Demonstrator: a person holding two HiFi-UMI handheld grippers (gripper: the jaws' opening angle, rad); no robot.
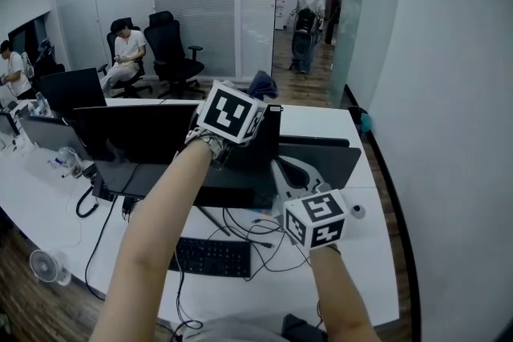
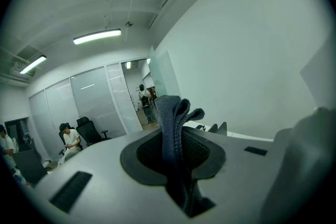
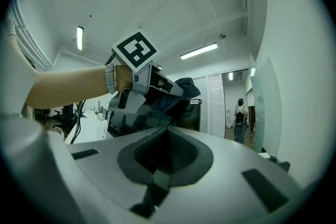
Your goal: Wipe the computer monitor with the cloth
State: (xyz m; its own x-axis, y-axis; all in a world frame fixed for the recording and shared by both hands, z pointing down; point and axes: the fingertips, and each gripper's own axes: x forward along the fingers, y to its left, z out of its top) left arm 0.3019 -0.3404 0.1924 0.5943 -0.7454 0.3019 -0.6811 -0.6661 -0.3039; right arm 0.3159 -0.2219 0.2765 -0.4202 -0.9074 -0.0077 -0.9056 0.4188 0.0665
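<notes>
Above the top right corner of the monitor (image 1: pixel 144 144), my left tool (image 1: pixel 255 98) is raised with the blue cloth (image 1: pixel 263 84) clamped between its jaws. In the left gripper view the folded knit fabric stands up out of the closed pads, its free end flopping over toward the right. From the head view the cloth sits right at the monitor's upper edge, but I can't say for sure whether it touches the frame or hangs just clear of it.

My right tool (image 1: pixel 285 166) is lower, just beside the monitor's right side and over the white counter (image 1: pixel 353 268). Its jaws are pressed together with nothing between them. In the right gripper view it looks up at the left tool and the cloth, with the dark screen behind them.

On the counter below the monitor lie a black keyboard (image 1: pixel 212 256) and a tangle of cables (image 1: pixel 256 232). Further back, a person (image 1: pixel 124 52) sits in an office chair, and another stands in the doorway.
</notes>
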